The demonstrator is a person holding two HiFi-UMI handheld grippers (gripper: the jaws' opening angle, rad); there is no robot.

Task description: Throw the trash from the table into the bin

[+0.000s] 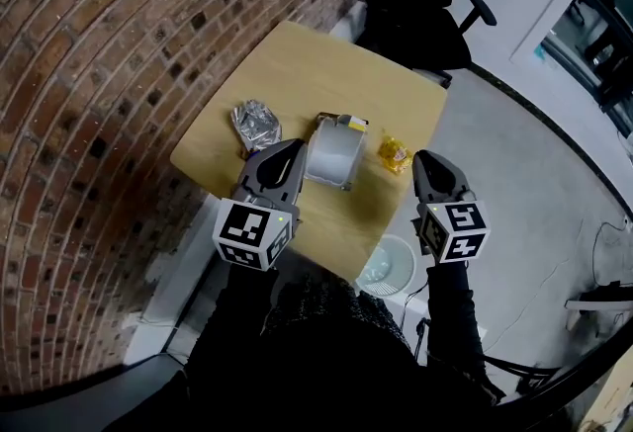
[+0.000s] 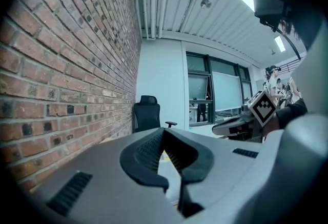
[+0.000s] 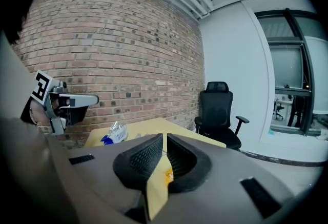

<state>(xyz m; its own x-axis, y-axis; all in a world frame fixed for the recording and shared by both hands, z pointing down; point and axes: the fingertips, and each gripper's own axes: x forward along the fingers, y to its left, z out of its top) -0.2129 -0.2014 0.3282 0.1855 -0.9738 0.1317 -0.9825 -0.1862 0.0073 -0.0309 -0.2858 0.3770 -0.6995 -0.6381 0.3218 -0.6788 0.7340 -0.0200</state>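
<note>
Left gripper (image 1: pixel 293 149) and right gripper (image 1: pixel 424 161) are hovering closed, holding nothing. At the right gripper's 10 o'clock a yellow wrapper (image 1: pixel 394 154) is lying on the tabletop (image 1: pixel 297 64). It is looking light, soft and crinkly, likely best pinched across its bunched middle.

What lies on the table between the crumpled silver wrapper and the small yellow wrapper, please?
A white cup-like container, seemingly on its side, lies between the silver wrapper and the yellow wrapper. The head view shows it.

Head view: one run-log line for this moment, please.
left gripper: jaws together, empty | right gripper: jaws together, empty | crumpled wrapper, white container, yellow wrapper: on table | bin: on floor by table
</note>
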